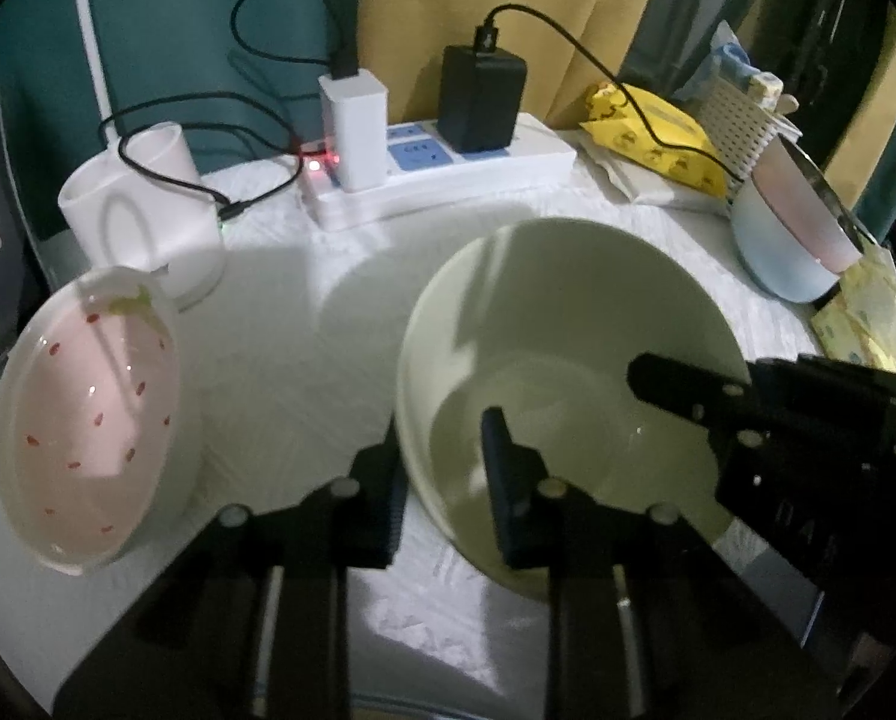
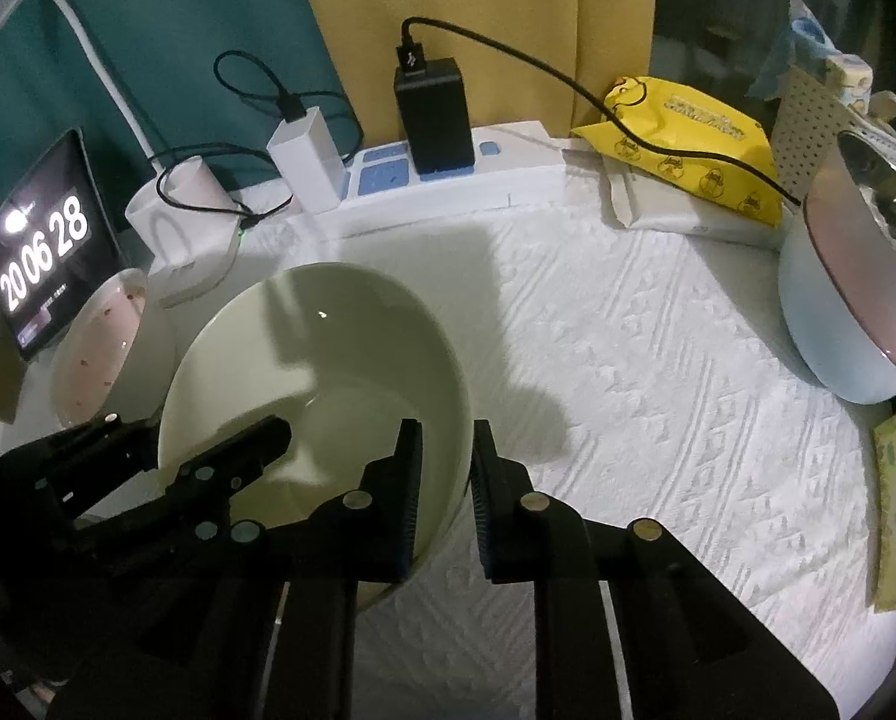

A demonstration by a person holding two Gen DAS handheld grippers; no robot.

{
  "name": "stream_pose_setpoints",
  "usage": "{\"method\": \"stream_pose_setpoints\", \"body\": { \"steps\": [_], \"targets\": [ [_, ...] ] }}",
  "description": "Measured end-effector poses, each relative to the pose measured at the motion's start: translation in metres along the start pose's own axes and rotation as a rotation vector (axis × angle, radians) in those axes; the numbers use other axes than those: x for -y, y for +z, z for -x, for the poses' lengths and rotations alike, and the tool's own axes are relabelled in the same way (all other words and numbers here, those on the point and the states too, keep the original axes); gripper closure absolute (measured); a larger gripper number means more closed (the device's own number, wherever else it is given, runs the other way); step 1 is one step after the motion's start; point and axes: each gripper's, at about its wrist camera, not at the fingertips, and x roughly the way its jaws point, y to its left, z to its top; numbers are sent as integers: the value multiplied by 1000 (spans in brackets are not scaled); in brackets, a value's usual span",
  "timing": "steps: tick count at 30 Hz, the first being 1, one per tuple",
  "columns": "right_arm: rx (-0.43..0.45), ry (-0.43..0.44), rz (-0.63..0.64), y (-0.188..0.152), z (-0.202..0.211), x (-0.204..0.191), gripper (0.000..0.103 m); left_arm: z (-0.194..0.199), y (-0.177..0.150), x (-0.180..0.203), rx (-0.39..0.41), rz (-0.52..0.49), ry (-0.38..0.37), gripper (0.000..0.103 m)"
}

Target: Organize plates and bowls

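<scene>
**Both grippers pinch the green bowl by its rim**

I have the pale green bowl (image 1: 568, 372) clamped from two sides. My left gripper (image 1: 448, 480) straddles the rim low in the left wrist view, one finger inside the bowl and one outside, jaws narrowed onto the wall. My right gripper (image 2: 444, 492) does the same at the bowl's right edge, lower centre of the right wrist view. I judge two grips are there to keep a wide, smooth bowl level for lifting.

The strawberry-spotted pink dish (image 1: 93, 414) sits at far left, near but apart. The blue and pink bowl (image 2: 850, 312) stands at right, cut off by the frame edge. Whether the green bowl rests on the white textured cloth (image 2: 658, 390) I cannot tell; my fingers hide its base.
</scene>
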Motion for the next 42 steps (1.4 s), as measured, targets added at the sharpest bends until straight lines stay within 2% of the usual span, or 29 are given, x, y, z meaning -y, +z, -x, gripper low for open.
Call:
{"method": "stream_pose_setpoints", "body": {
  "steps": [12,26,42],
  "targets": [
    [77,-6,20,0,20,-6,92,25,4,-1,63,7,8,80],
    [197,-2,31,6,75,-14,93,75,4,6,173,6,3,80],
    [267,-7,33,-14,129,-18,93,122,-7,22,238,-10,-7,80]
  ]
}}
